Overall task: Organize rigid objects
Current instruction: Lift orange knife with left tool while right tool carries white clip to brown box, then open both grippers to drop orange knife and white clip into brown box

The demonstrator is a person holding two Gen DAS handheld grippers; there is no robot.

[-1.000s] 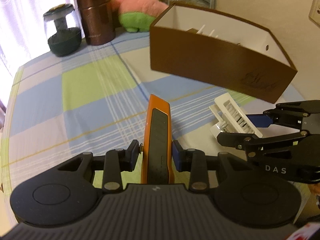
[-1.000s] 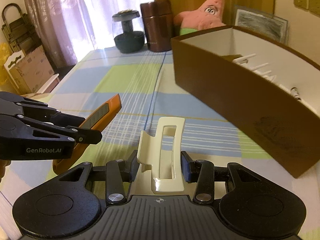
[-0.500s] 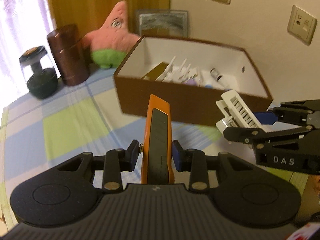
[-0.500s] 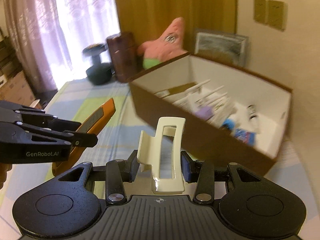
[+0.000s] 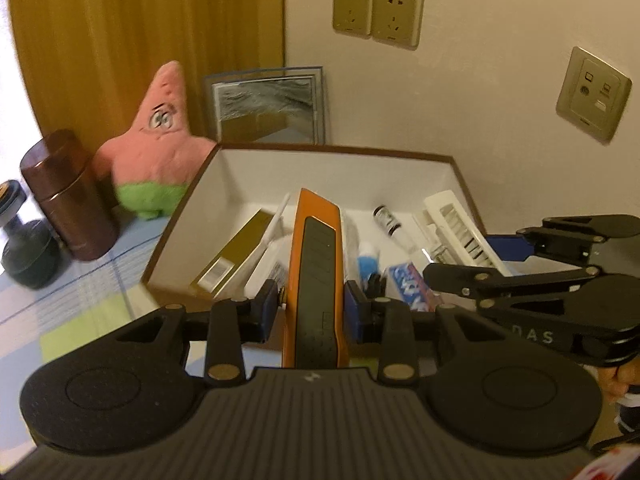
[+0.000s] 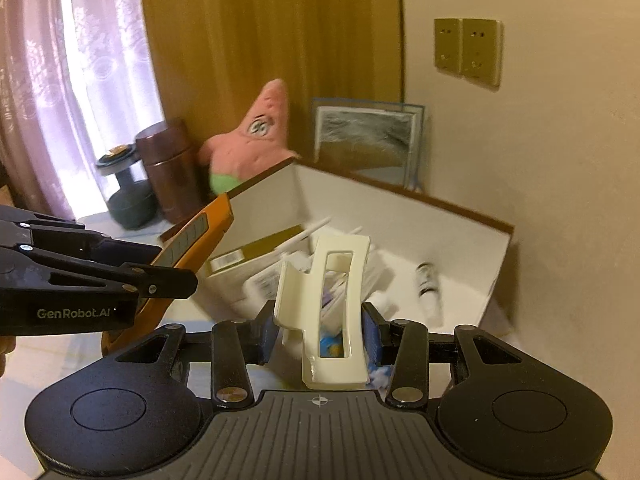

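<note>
Both tools loaded, both up at the box. My left gripper point(image 5: 313, 306) is clenched on the orange utility knife point(image 5: 316, 276), blue pads point(image 5: 267, 304) pressed to its two sides, blade end pointing forward and up over the near wall of the brown box point(image 5: 464, 184). From the right wrist view the same knife point(image 6: 188, 236) shows slanting across the box's left corner, nose just at the rim. My right gripper point(image 6: 319, 334) is clamped on the cream hair claw clip point(image 6: 332, 312), which stands nearly upright between the pads, its open slot facing the camera; it sits in front of the box's near edge, above the contents. In the left view the clip point(image 5: 460, 232) hangs over the right end of the box interior, held off the floor of it. Inside the white-lined box: a gold carton point(image 5: 236, 256) along the left wall, white sticks point(image 5: 274, 226), a blue-and-red tube point(image 5: 408, 284), a small dark-capped vial point(image 5: 386, 218) toward the far right corner; the rest is a blur I cannot sort. Behind the box, at the far edge of the checked tablecloth point(image 5: 68, 292): pink star plush point(image 5: 160, 148), copper canister point(image 5: 64, 196), dark glass jar point(image 5: 20, 248), framed picture point(image 5: 268, 104) leaning on the wall.
</note>
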